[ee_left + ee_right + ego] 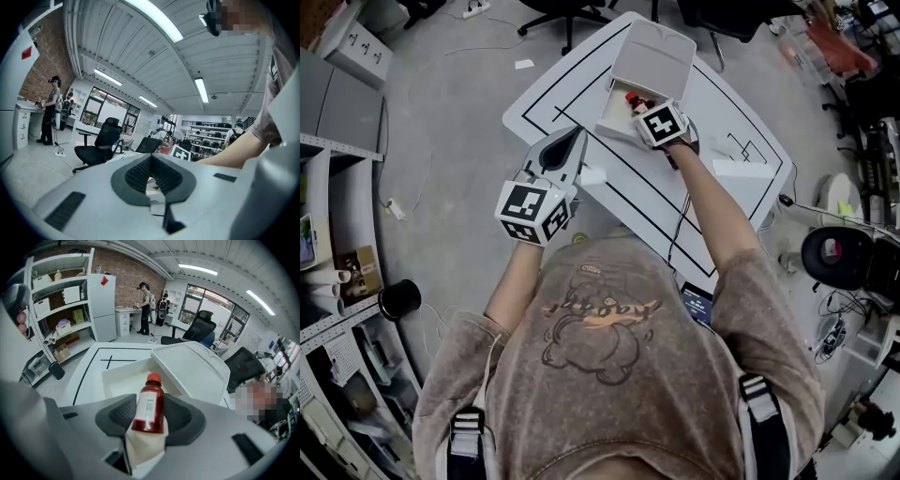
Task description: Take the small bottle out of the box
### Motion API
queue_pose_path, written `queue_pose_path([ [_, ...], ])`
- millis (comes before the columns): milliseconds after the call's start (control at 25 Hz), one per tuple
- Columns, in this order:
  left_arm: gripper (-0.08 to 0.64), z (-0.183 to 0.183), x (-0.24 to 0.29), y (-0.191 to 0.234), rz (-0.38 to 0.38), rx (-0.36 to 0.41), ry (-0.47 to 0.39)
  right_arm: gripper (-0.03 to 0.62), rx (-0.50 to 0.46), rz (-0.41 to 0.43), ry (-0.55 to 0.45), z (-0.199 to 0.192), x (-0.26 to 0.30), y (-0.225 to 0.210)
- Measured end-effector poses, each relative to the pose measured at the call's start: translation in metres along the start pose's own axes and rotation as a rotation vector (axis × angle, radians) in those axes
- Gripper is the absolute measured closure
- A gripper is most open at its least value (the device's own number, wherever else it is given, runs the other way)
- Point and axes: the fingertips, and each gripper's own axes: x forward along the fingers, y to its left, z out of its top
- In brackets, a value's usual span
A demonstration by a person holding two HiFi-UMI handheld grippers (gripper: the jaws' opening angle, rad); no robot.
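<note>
A small red bottle point(149, 408) with a red cap and a white label stands between the pads of my right gripper point(150, 420), which is shut on it just above the open white box point(117, 376). In the head view the bottle point(635, 99) and the right gripper point(639, 106) are at the box's point(609, 120) near edge, with the lid point(652, 58) folded back. My left gripper point(572, 142) hovers over the table's left part, jaws together and holding nothing. In its own view the left gripper's pads point(140, 171) meet at the tip.
The white table point(722, 122) carries black line markings. A flat white block point(742, 180) lies to the right and a small white piece point(592, 175) near the left gripper. Office chairs stand beyond the table. Shelves and a black cup point(398, 300) are on the left.
</note>
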Motion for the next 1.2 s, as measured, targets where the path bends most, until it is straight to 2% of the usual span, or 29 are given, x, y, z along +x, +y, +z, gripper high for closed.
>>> queue_pose_path([
  [280,0.554,-0.004,0.001,-0.011,-0.019,-0.006,0.017,0.411,-0.073,-0.029,-0.122,0.024,-0.029,0.003],
  [560,0.554,-0.006,0.009,-0.025,-0.044,-0.013,0.037,0.413,-0.068,-0.059,-0.302,0.048,-0.078,0.002],
  [960,0.554,-0.011,0.043,-0.067,-0.117,0.001,0.059,0.413,0.053,-0.106,-0.536,0.038,-0.158,-0.031],
  [1200,0.554,-0.017,0.06,-0.092,-0.162,0.015,0.075,0.414,0.175,-0.104,-0.654,0.019,-0.197,-0.049],
])
